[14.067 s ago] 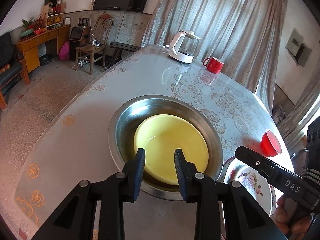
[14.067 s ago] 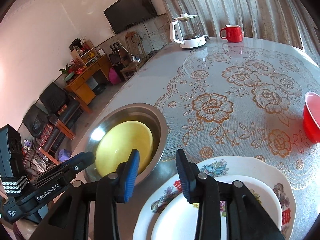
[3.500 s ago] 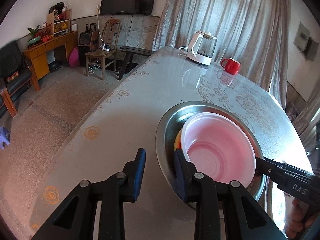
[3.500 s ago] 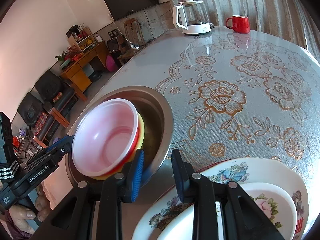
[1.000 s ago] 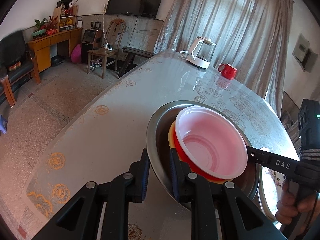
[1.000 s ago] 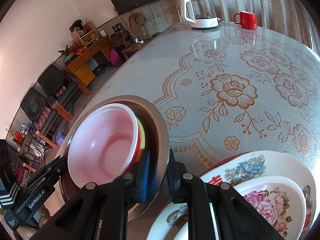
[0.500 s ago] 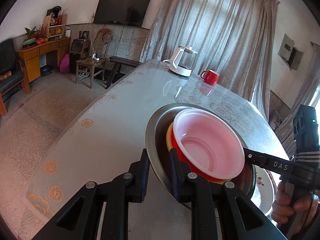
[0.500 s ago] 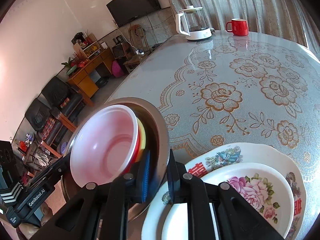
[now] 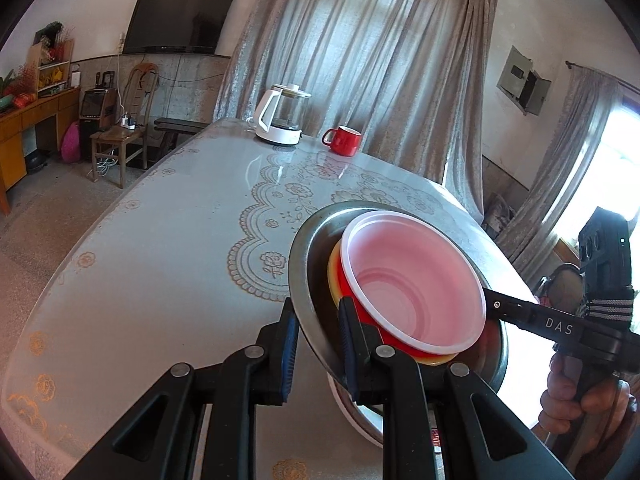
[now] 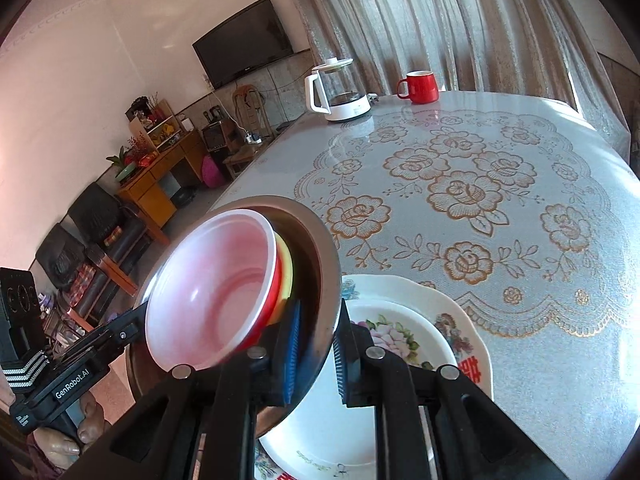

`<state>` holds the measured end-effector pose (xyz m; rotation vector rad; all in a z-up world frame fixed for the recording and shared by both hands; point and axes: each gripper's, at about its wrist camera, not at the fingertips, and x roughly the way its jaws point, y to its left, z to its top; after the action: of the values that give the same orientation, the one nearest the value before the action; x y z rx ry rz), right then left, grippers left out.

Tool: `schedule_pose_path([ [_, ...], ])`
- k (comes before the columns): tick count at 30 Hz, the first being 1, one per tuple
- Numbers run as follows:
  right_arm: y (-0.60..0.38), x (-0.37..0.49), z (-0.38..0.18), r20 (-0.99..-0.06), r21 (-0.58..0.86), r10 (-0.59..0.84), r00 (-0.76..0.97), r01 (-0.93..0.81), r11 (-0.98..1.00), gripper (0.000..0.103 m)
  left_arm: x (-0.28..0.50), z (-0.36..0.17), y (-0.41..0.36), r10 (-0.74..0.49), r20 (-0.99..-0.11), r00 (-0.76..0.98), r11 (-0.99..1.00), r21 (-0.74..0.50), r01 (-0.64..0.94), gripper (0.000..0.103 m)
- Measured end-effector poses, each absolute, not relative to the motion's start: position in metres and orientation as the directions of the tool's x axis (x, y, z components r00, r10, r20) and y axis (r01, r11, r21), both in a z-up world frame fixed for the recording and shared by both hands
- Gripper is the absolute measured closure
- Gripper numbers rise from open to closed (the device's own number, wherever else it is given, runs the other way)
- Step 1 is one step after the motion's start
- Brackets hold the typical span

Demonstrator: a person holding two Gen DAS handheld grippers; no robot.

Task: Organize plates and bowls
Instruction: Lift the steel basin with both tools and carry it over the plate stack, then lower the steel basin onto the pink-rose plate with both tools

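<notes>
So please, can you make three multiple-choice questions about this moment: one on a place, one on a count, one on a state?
1. Where is the red mug?
A. Inside the steel basin
B. Beside the white kettle at the table's far end
C. On the flowered plates

2. How many bowls sit nested inside the steel basin?
A. Two
B. None
C. Four

3. How is the basin held?
A. By no gripper
B. Left gripper only
C. Both grippers clamp its rim

Answers:
1. B, the mug stands next to the kettle.
2. A, a red bowl sits in a yellow bowl.
3. C, the left gripper and right gripper each pinch the rim.
</notes>
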<state>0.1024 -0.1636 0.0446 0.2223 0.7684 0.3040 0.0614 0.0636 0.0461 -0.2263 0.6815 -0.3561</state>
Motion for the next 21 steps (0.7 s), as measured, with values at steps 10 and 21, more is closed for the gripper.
schedule_pose_path([
  [10, -0.203, 0.080, 0.035, -0.667, 0.308, 0.292, 0.685, -0.104, 0.946, 0.089, 0.059, 0.039, 0.029, -0.438, -0.607, 0.663, 0.899, -0.304, 0.315, 0.083],
  [21, -0.222, 0.072, 0.017, -0.703, 0.319, 0.270, 0.658, -0.049, 0.947, 0.089, 0.059, 0.025, 0.013, -0.458, -0.648, 0.609, 0.888, -0.309, 0.340, 0.083],
])
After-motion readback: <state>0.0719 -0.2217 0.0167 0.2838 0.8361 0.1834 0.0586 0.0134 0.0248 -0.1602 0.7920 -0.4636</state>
